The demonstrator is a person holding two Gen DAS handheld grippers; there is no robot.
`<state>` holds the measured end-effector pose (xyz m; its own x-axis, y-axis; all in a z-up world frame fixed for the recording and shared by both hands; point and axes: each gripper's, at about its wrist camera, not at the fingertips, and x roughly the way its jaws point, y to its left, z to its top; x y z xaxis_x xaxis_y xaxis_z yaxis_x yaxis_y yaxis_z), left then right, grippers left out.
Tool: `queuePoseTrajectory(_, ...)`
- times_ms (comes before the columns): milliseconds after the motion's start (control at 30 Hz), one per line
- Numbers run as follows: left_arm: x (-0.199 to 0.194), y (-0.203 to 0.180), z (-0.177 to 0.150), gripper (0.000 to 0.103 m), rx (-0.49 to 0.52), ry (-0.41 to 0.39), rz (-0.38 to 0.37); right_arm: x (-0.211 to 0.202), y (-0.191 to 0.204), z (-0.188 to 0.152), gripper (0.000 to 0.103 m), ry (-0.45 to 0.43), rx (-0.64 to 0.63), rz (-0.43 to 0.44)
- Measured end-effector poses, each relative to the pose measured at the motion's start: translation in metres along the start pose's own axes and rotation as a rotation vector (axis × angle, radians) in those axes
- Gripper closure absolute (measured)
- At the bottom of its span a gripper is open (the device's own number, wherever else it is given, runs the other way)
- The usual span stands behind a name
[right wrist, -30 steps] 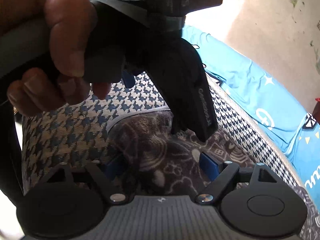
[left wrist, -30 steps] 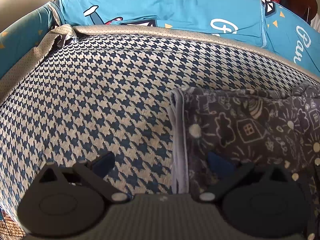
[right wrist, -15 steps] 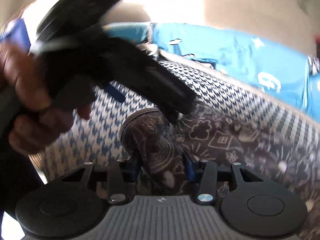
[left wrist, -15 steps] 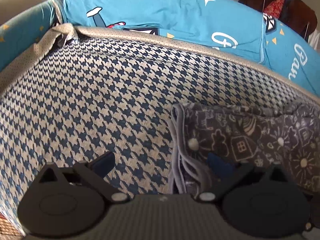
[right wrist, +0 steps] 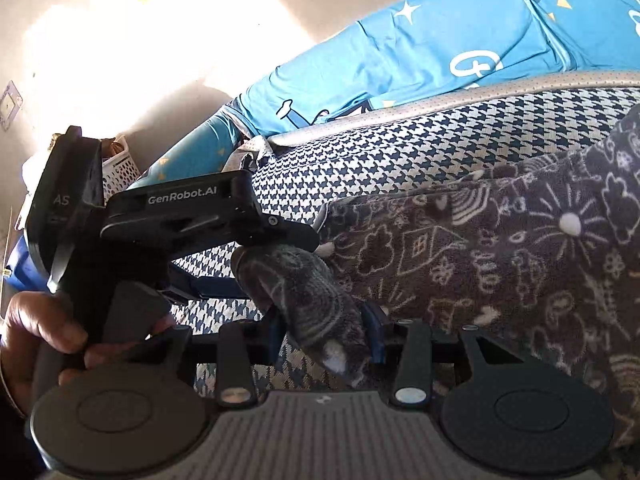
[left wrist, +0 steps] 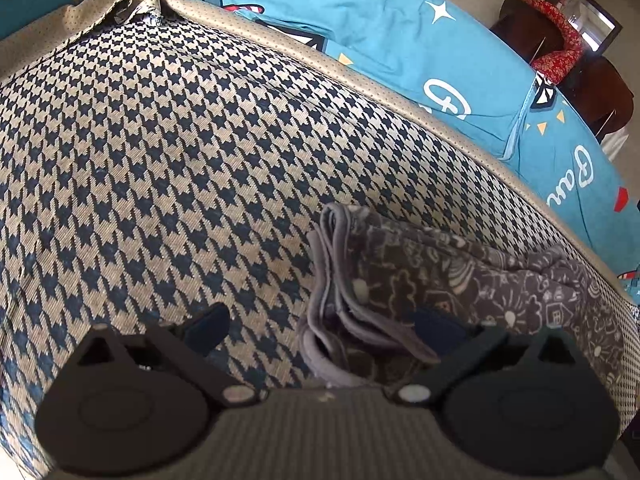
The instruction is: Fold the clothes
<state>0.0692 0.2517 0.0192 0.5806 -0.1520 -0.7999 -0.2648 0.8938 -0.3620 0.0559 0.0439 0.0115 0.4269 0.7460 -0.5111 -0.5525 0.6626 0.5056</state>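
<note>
Right wrist view, lower centre: right hand-held gripper (right wrist: pixel 326 330), spread a second ago, now pinches the dark grey doodle-print fleece garment (right wrist: pixel 480 248), lifting a fold; left hand-held gripper (left wrist: pixel 320 326) stays spread.

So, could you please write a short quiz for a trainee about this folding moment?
1. True or false: the right gripper is shut on a fold of the grey doodle-print garment.
2. Which pattern has the cover under the garment? A) stripes B) houndstooth C) plain
3. Fill in: the left gripper stands ____, its right finger over the garment's stacked edge.

Key: 1 true; 2 B; 3 open
</note>
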Motion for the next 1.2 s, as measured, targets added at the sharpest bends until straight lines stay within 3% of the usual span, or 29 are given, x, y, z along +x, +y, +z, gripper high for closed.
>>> queuePoseTrajectory(167, -0.005, 0.000, 0.002, 0.000, -0.012, 0.002, -0.020, -0.006, -0.011, 0.005, 0.061, -0.008, 0.042, 0.006)
queuePoseTrajectory(467, 0.006, -0.002, -0.004, 0.000, -0.084, 0.069, -0.087, -0.006, -0.008, 0.001, 0.062, -0.006, 0.003, -0.013)
queuePoseTrajectory(567, 0.010, -0.014, -0.009, 0.000, -0.039, 0.091, -0.108, -0.005, 0.000, 0.000, 0.061, -0.002, -0.077, -0.036)
queuePoseTrajectory(800, 0.005, -0.039, -0.011, 0.000, 0.086, 0.042, -0.107, 0.000, 0.024, -0.011, 0.060, 0.030, -0.329, -0.109)
queuePoseTrajectory(1200, 0.005, -0.041, -0.010, 0.000, 0.099, 0.044, -0.114, 0.013, 0.047, -0.035, 0.030, 0.067, -0.608, -0.188)
